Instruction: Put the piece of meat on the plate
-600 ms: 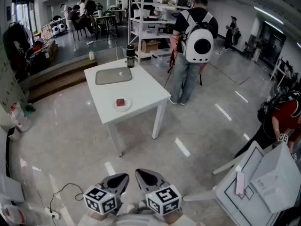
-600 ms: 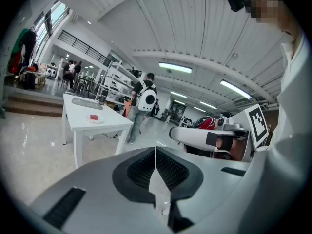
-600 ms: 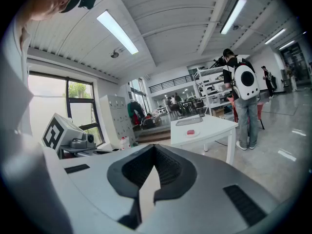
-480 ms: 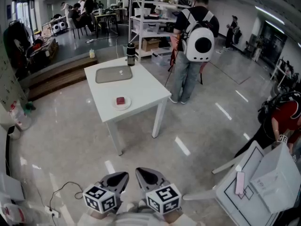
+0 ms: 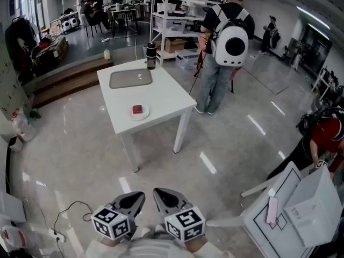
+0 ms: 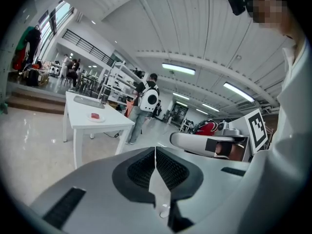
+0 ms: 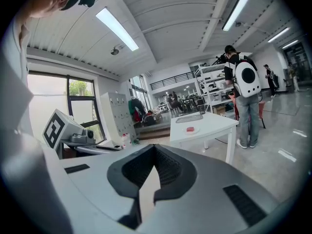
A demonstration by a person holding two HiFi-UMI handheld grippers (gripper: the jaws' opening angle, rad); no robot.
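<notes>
Both closed and empty: left gripper (image 5: 134, 200), right gripper (image 5: 161, 195), well apart from white square table (image 5: 161, 98). Red meat piece (image 5: 137, 109) already on small white plate (image 5: 145, 114); task judged done, no further move needed.

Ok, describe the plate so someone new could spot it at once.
Find the white table on the open floor. Near its front edge sits a small white plate, unlike the grey tray behind it, carrying a red piece of meat.

No legible text, labels, brands, numbers or signs in any view.
</notes>
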